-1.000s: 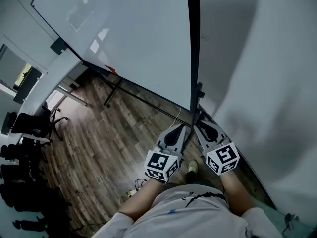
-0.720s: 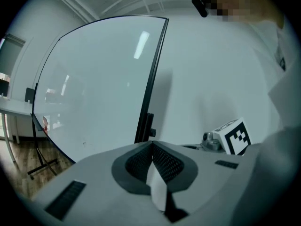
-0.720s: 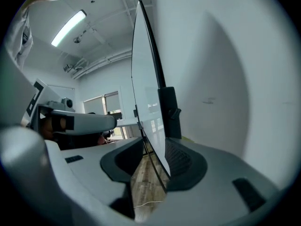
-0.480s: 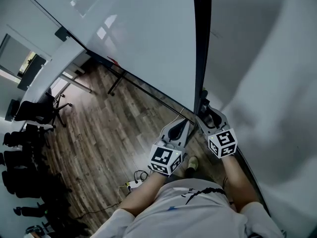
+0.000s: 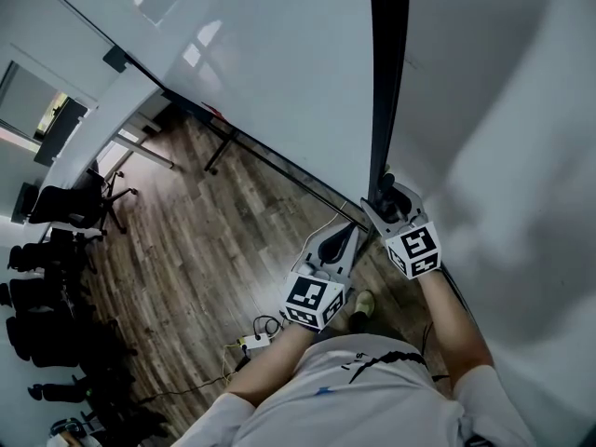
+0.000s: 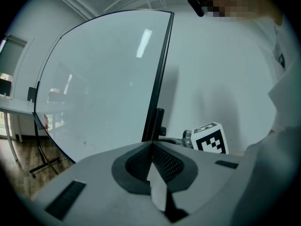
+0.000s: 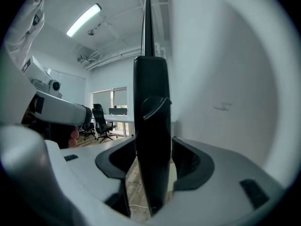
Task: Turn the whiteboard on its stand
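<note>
Office chairs point(image 5: 60, 214) line the left edge of the wood floor point(image 5: 186, 259), and a white power strip point(image 5: 253, 343) lies near the person's feet. The whiteboard point(image 5: 261, 73) stands over the floor on its stand, its white face filling the upper middle of the head view and its black-framed right edge running straight down to the grippers. The left gripper point(image 6: 151, 145) points at that edge from just beside it, its jaws clenched together on nothing. To its right, the right gripper point(image 7: 154, 147) straddles the black upright point(image 7: 151, 102) of the stand, the jaws opening with the post between them and a sliver of gap at the pads. A pale wall point(image 5: 503, 110) fills the right side.
</note>
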`<state>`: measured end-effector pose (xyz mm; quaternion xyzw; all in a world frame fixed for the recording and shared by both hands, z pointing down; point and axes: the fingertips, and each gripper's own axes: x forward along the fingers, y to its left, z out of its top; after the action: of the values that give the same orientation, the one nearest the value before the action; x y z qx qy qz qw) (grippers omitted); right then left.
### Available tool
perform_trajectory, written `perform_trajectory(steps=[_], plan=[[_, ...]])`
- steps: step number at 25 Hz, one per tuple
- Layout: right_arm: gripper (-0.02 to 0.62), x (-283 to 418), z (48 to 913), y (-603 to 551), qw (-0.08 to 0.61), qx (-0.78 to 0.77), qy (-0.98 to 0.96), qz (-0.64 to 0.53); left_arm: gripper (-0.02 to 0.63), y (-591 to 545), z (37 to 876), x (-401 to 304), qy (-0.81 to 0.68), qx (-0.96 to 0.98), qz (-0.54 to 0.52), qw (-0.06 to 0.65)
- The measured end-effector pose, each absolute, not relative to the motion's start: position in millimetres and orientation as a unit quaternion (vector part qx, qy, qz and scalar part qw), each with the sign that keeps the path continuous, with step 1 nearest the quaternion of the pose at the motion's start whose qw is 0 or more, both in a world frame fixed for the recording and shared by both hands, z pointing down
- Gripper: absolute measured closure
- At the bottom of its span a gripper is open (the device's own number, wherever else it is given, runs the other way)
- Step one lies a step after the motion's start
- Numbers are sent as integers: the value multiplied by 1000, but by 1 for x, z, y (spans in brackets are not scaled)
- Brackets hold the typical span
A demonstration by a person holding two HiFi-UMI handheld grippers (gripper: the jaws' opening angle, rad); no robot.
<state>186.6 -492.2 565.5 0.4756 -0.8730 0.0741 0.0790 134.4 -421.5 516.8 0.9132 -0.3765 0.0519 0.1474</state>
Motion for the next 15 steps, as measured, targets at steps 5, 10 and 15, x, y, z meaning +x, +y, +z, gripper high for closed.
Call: perform_trajectory(steps=[5, 10, 15], plan=[[372, 183, 567, -499, 79, 476, -873, 68, 594, -420, 518, 130, -384, 910, 55, 147], [410, 185, 566, -504, 82, 487, -867, 66, 594, -422, 520, 120, -393, 906, 56, 150], [411, 187, 566, -502, 81, 491, -865, 69, 594, -420, 522, 115, -401, 902, 57, 152]])
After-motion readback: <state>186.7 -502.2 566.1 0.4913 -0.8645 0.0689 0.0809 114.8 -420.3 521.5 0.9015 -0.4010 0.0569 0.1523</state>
